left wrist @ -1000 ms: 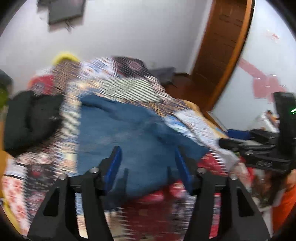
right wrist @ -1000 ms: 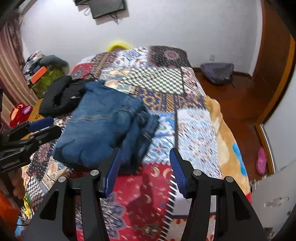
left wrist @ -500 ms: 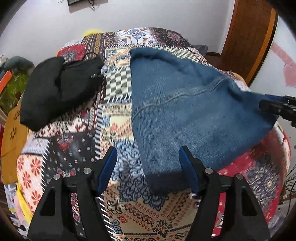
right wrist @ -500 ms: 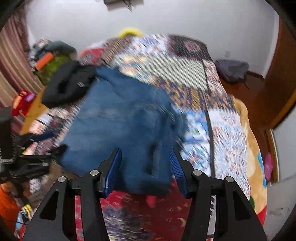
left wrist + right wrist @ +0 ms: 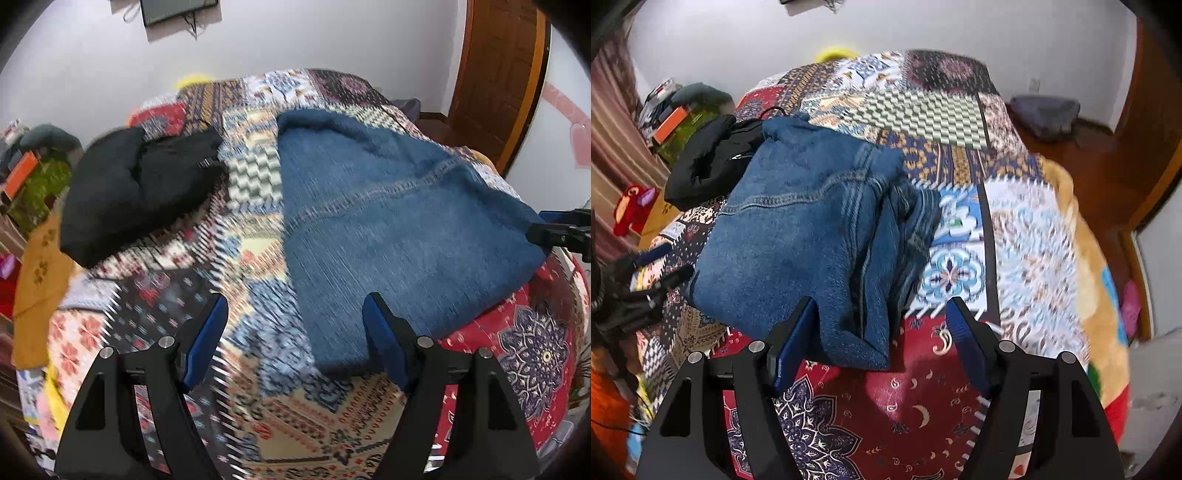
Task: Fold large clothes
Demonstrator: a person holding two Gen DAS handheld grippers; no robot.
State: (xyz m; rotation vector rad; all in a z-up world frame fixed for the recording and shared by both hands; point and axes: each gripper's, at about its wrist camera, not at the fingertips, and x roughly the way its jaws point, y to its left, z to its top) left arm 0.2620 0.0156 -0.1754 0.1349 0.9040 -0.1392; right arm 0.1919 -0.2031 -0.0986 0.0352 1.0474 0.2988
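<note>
A folded pair of blue jeans (image 5: 388, 229) lies on the patchwork bedspread (image 5: 258, 387); it also shows in the right wrist view (image 5: 812, 229), with loose folds bunched at its right side. My left gripper (image 5: 295, 328) is open and empty, above the bed at the jeans' near left corner. My right gripper (image 5: 882, 325) is open and empty, just in front of the jeans' near edge. The right gripper's tip shows in the left wrist view (image 5: 561, 232) at the jeans' right corner. The left gripper shows in the right wrist view (image 5: 650, 291) at the jeans' left edge.
A black garment (image 5: 136, 192) lies on the bed left of the jeans, also in the right wrist view (image 5: 709, 162). A wooden door (image 5: 498, 74) is at the right. Clutter and a red toy (image 5: 631, 206) sit left of the bed. A grey bag (image 5: 1045, 110) lies on the floor.
Both grippers have swung over the folded jeans. The left view shifted from over the jeans to their left corner. The right gripper drew back a little toward the near edge.
</note>
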